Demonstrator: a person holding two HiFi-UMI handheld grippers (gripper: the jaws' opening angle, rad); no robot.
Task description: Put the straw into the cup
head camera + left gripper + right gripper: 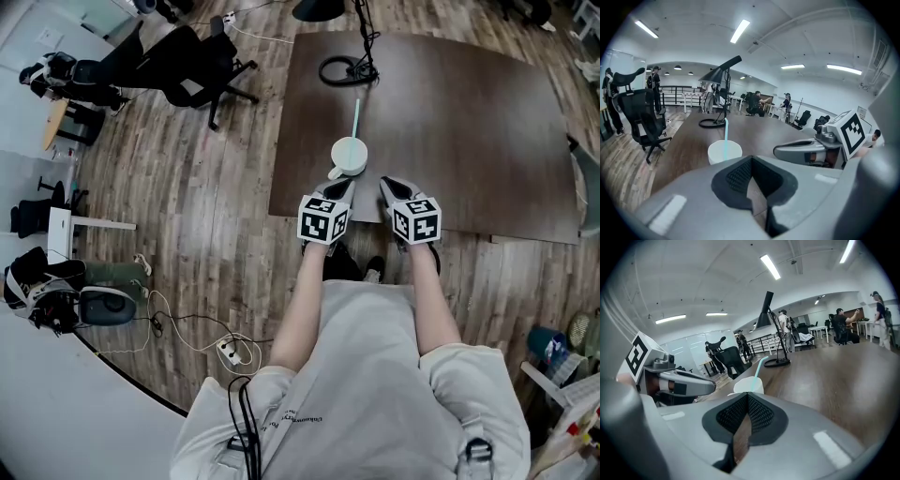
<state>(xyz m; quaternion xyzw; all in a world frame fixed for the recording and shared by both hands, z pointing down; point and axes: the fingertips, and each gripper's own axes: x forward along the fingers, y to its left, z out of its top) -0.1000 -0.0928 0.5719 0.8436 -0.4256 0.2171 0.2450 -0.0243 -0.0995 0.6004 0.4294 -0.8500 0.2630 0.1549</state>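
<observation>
A white cup [349,155] stands on the brown table [469,112] near its front edge, with a teal straw [356,114] in it that rises above the rim. My left gripper [336,189] sits just in front of the cup, slightly left, and is shut on nothing. My right gripper [394,190] is beside it to the right, also shut and holding nothing. In the left gripper view the cup [724,151] and straw [725,135] lie just beyond my shut gripper [752,180], with the right gripper [811,151] alongside. The right gripper view shows the cup [749,385], straw [758,369] and left gripper [677,380] beyond my shut gripper [745,420].
A black lamp base ring [347,70] with its pole sits at the table's far side. A black office chair [187,61] stands left of the table on the wood floor. Cables and a power strip [234,352] lie by the person's feet. People are at desks in the background.
</observation>
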